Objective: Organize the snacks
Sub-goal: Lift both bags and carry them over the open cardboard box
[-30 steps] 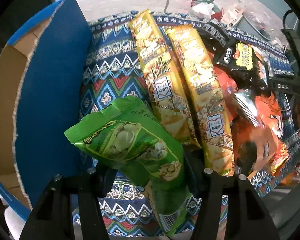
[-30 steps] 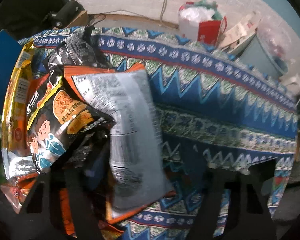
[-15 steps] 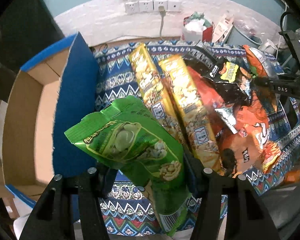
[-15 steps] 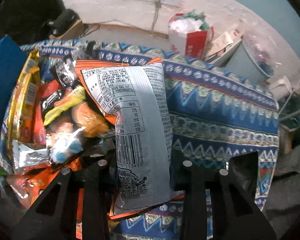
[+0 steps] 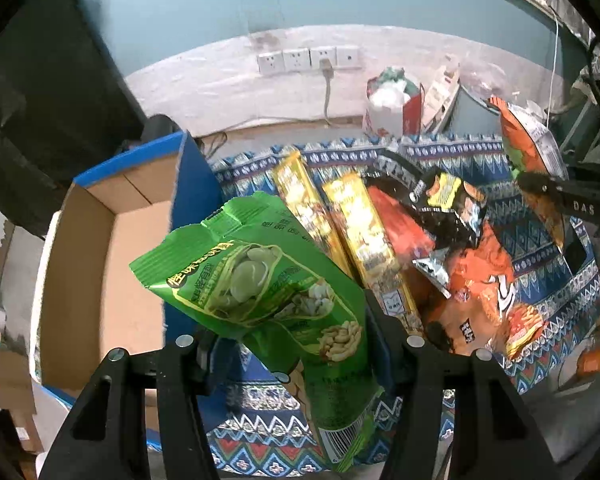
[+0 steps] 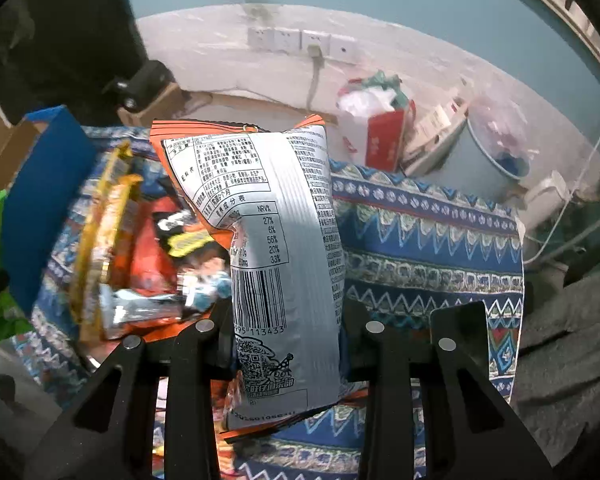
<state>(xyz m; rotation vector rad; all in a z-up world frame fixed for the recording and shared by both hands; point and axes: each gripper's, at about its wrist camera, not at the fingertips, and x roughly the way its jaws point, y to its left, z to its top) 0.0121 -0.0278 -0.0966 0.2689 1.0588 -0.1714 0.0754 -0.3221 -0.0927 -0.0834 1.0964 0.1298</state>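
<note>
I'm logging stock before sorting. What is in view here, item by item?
green bag: 1, green, held in the left tool above the cloth
orange bag: 1, orange with a silver back, held in the right tool
yellow packs: 2, yellow, side by side on the cloth
black bag: 1, black and yellow, on top of the pile
box: 1, brown inside, blue outside, open, left of the cloth
cloth: 1, blue patterned, under the snacks
sockets: 4, white, on the far wall
left tool: 1, black, shut on the green bag
right tool: 1, black, shut on the orange bag
</note>
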